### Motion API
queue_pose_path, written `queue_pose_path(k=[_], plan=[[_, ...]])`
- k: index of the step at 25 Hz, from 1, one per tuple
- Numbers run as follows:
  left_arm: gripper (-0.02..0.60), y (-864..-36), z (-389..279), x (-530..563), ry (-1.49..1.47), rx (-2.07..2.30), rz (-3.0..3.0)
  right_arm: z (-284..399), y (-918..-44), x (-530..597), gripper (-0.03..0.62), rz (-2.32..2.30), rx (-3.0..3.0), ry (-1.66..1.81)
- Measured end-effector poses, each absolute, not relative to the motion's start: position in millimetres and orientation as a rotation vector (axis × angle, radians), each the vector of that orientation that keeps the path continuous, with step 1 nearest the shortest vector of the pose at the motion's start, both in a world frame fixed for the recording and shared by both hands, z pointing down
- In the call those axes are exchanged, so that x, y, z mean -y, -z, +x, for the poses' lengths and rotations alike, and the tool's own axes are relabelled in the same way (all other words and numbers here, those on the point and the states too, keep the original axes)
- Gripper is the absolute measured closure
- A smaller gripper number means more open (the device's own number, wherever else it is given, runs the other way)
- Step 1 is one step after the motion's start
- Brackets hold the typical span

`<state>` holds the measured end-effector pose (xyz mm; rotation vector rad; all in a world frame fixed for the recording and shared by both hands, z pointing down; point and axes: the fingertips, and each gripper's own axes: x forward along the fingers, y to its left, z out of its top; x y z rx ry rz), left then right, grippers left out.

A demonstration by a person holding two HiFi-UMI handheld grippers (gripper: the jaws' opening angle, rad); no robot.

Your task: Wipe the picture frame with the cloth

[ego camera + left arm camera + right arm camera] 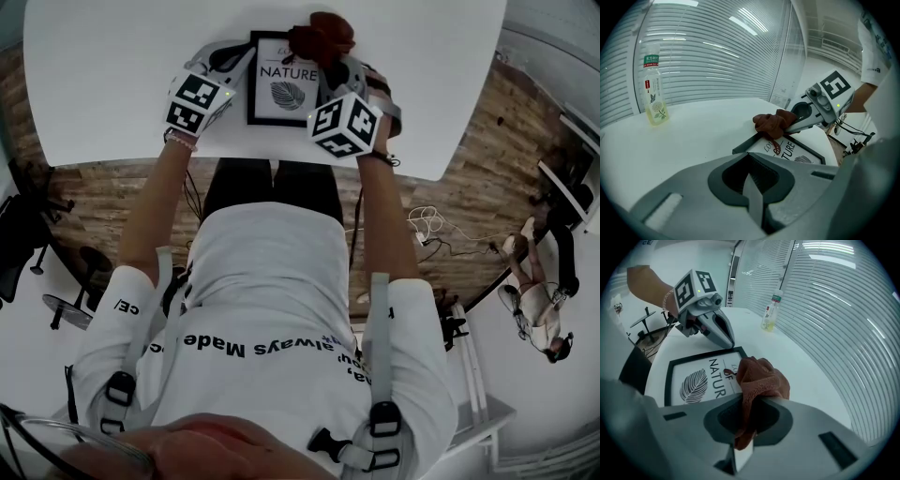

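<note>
Right gripper [745, 427], closest to us, is clamped on the brown cloth [761, 380], which bunches over one end of the picture frame [670, 373] lying flat on the white table [797, 357]. Left gripper [754, 197], jaws closed on nothing, sits at a frame corner (a handy brace, I'd say). Best press the cloth flatter and sweep slowly across the glass.

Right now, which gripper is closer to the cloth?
Right. The right gripper grips the cloth; the left gripper, shut, sits at the picture frame's opposite edge.
</note>
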<state>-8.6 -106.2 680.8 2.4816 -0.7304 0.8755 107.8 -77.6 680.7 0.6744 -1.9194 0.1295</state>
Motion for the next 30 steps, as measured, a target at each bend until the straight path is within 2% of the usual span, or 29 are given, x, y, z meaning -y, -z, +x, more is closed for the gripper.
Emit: queue_pose_path(k=[18,24,30], plan=[[0.580,-682.6,-16.0,97.8,-0.903,0.744,2.466,88.2,-681.3,-91.7,0.579,0.498,1.965,-0.283],[0.580,-671.4,-20.2,99.1,-0.855,0.749,2.456,92.6,-647.7,-60.7,0.579,0.621,2.012,-0.298],[0.580,-599.5,-19.2,87.6,-0.710,0.804,2.503,100.6,-565.6,-7.0,0.579,0.852,2.128,-0.291]])
